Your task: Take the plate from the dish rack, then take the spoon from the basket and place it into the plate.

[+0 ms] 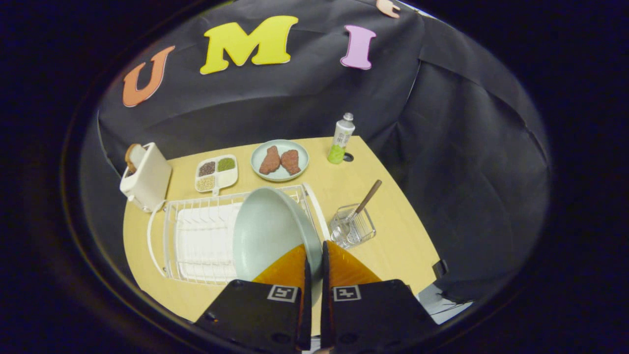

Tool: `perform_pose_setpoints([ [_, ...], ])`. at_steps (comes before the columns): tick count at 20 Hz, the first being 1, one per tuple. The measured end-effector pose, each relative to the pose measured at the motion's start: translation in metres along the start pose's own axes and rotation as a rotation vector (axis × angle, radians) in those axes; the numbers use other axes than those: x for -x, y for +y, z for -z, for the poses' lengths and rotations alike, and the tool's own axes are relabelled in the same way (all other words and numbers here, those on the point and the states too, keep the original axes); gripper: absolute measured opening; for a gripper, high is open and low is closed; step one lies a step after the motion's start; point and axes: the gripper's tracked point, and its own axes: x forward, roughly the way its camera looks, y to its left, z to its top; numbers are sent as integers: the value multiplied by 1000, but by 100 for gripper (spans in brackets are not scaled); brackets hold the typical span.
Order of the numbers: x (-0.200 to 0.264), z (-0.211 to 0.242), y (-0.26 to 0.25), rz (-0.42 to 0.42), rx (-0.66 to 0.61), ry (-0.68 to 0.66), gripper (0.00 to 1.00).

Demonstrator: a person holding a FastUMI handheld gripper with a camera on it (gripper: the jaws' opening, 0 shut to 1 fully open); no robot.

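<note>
My gripper is shut on the rim of a pale green plate, one orange finger on its hollow side and the other behind the rim. The plate hangs on edge above the right part of the white wire dish rack. Whether its lower edge still touches the rack is hidden by the fingers. To the right of the rack stands a small clear wire basket with a spoon leaning in it, its brown handle pointing up and away.
On the wooden table beyond the rack lie a plate with two brown pieces of food, a divided tray of grains, a green-and-white bottle and a white toaster at the left. The table's right edge curves near the basket.
</note>
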Motion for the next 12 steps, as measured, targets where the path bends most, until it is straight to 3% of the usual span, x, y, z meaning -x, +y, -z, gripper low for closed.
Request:
perform_pose_setpoints([
  [7, -29, 104, -62, -210, -60, 69, 12],
  [12, -83, 180, -48, -487, -211, 257, 13],
])
